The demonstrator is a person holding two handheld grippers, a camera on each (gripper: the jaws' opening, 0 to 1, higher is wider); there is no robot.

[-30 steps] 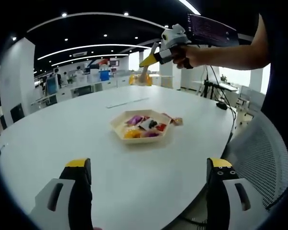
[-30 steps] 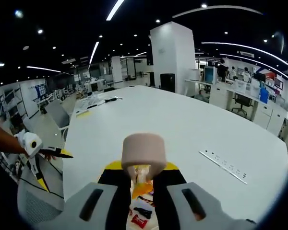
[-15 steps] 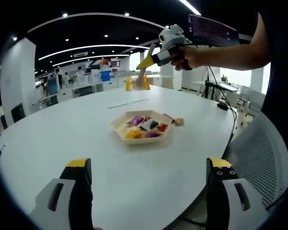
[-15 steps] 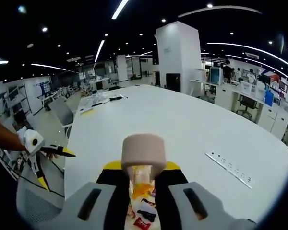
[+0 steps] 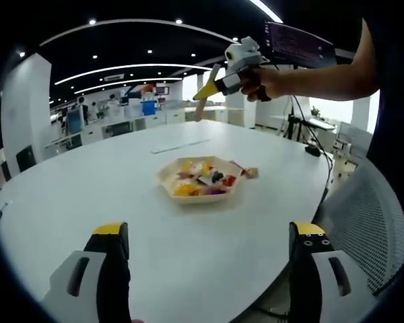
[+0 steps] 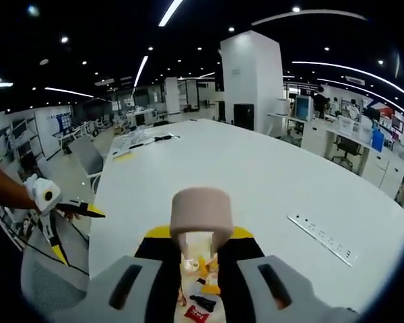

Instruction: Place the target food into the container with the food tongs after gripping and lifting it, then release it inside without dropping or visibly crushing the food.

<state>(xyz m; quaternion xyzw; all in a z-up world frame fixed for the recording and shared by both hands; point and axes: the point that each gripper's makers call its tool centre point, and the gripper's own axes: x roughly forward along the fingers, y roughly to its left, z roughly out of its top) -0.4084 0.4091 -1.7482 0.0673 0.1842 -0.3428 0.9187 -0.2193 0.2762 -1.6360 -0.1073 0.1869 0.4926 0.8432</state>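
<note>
On the smooth white table point(image 5: 87, 195), a hexagonal tray point(image 5: 167, 180) holds wrapped snacks point(image 5: 203, 182).

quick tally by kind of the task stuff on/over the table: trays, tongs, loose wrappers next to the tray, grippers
Hexagonal tray: 1
Food tongs: 1, clamped in the right gripper
Loose wrapper beside the tray: 1
Grippers: 2, counting the left gripper, whose jaws stand wide apart
Total: 5
Snacks inside the tray are too small to count.

Colourful food point(image 5: 200, 180) in hexagonal container point(image 5: 167, 182).
</note>
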